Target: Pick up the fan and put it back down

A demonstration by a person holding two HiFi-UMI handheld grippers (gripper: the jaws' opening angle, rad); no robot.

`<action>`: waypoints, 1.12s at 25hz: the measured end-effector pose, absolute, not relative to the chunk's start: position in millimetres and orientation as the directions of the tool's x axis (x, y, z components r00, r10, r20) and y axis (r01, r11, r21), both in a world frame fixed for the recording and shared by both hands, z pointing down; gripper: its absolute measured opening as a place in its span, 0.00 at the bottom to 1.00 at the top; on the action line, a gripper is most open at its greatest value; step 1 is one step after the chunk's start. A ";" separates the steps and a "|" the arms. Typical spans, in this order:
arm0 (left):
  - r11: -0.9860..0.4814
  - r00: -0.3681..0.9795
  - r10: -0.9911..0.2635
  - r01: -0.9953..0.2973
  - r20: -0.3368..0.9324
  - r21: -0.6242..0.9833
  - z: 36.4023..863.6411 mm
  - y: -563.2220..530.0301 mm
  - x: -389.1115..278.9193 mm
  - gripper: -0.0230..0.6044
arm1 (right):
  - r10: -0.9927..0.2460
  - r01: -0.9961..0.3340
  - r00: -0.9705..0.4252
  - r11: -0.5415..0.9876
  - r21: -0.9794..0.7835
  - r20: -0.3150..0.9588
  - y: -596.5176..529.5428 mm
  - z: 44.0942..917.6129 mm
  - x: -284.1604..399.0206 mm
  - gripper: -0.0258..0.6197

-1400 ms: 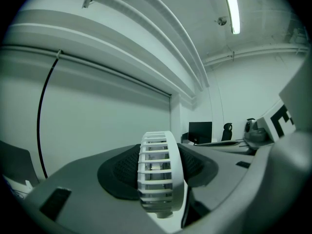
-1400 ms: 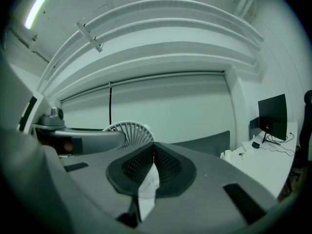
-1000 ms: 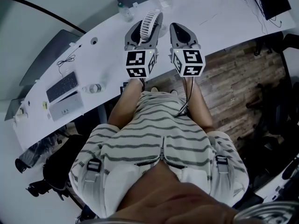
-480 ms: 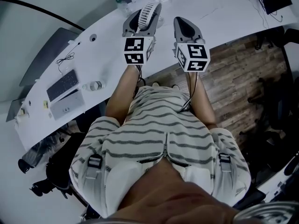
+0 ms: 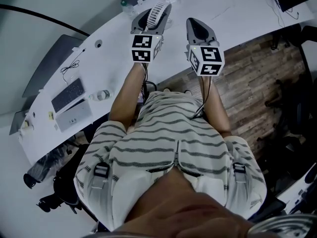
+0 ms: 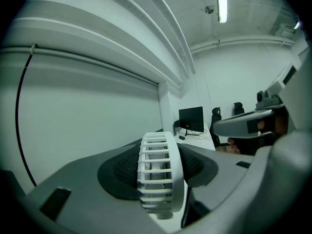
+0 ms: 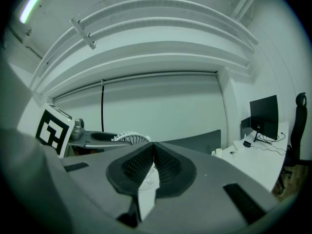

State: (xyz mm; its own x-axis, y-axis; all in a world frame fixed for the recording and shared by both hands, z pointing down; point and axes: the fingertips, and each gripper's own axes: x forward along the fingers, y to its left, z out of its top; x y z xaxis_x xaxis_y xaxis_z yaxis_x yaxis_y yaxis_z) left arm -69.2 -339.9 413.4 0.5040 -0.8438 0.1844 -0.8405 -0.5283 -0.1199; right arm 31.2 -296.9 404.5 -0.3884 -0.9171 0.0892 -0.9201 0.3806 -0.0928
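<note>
Left tongs (image 5: 151, 15) were clamped on the fan (image 6: 157, 178), their pads pressing the two faces of its ribbed white cage. It sat edge-on between them, apparently lifted clear of the white desk (image 5: 104, 66) below. Right tongs (image 7: 153, 152) were closed on nothing and hung just beside the left pair. The hold looked slim, since only the round cage was pinched. The smooth slats could have let the fan swivel or slide out if the squeeze eased too soon. Lowered at a tilt, it would likely have toppled off the small stub at its bottom. The idle right pair, so near, might also have knocked it.
</note>
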 end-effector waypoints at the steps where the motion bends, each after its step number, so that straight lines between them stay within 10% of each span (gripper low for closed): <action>1: -0.539 0.513 -0.837 -0.833 0.193 -0.126 416.6 -341.3 -66.9 0.40 | -0.917 -0.920 -0.388 0.380 -0.093 0.091 -297.4 405.2 31.5 0.06; 28: -0.841 0.688 -0.536 -0.484 0.489 -0.241 551.5 -390.3 -28.8 0.40 | -0.942 -0.946 -0.319 0.311 -0.091 0.105 -299.4 412.3 54.8 0.06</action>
State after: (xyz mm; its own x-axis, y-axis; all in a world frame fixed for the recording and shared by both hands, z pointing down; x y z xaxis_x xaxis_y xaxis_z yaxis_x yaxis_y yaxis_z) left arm -28.8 -390.3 551.5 0.6881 -0.5360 0.4891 -0.4837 -0.8413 -0.2413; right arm 54.8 -299.4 412.3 -0.3192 -0.9419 0.1048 -0.9462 0.3105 -0.0914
